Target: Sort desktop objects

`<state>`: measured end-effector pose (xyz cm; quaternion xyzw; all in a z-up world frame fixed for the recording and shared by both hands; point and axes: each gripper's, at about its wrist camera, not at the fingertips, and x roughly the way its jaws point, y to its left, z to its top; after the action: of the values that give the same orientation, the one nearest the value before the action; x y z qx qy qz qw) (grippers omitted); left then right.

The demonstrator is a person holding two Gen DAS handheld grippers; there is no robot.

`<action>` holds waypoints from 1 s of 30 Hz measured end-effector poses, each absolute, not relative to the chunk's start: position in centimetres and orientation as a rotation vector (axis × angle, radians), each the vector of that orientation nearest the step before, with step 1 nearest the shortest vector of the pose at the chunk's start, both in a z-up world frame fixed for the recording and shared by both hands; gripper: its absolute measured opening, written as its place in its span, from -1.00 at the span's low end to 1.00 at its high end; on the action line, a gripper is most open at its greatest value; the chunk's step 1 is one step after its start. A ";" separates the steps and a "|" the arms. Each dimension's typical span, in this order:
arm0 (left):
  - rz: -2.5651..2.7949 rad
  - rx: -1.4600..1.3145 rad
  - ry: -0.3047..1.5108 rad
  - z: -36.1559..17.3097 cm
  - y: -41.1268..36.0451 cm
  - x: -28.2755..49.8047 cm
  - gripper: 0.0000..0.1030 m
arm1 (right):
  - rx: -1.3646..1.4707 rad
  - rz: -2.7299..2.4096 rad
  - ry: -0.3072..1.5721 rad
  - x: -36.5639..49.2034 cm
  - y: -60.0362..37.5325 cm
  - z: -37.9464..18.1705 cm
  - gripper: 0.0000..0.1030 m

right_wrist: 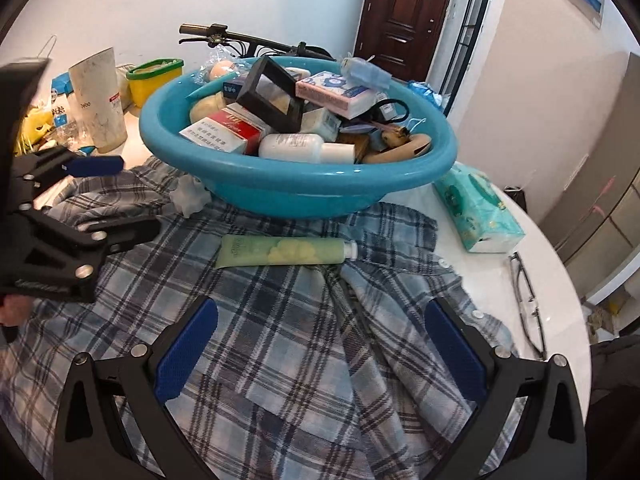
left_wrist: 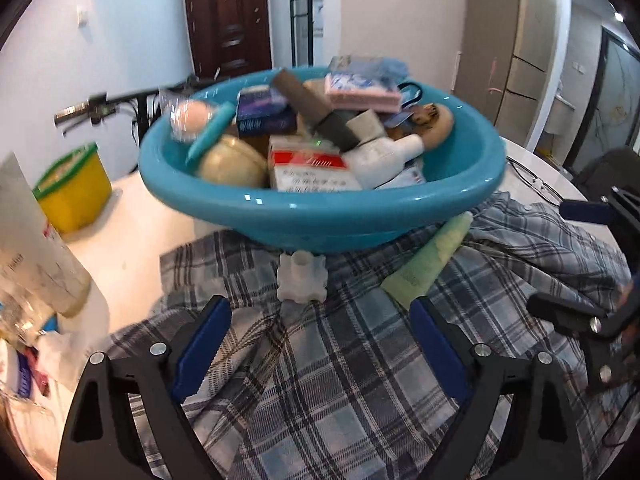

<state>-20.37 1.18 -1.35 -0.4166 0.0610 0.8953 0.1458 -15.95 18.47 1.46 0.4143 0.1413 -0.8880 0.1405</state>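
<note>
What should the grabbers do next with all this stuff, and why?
Probably lower the right gripper onto the green tube and close on it. Both grippers stand open and empty over the plaid shirt, and the tube lies loose on it, just ahead of the right one. The left gripper has the small white plastic piece ahead instead.

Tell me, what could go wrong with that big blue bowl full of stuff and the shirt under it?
1. The blue basin sits on the plaid shirt. Tugging the shirt could tip it.
2. It is heaped high; the pink-and-white pack and black box near the top might slide out.
3. The green tube and small white plastic piece lie loose on the shirt, so they could roll off. Both the left gripper and right gripper are open and empty.
</note>
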 end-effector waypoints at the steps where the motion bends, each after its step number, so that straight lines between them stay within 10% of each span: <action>1: 2.576 -1.205 0.175 -1.7 1.2 -20.7 0.77 | 1.194 -2.562 0.419 -16.0 18.3 1.3 1.00; 15: 2.584 -1.190 0.260 -2.6 1.9 -23.6 0.72 | 1.118 -2.630 0.602 -17.4 16.5 -0.2 1.00; 30: 2.498 -1.295 0.201 -4.3 0.6 -25.7 -0.23 | 1.201 -2.573 0.511 -18.6 17.1 -0.7 1.00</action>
<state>-25.66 0.64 -4.29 -0.4530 0.0703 0.8743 0.1595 -18.61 17.13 -0.75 0.4130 0.1757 -0.8844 0.1280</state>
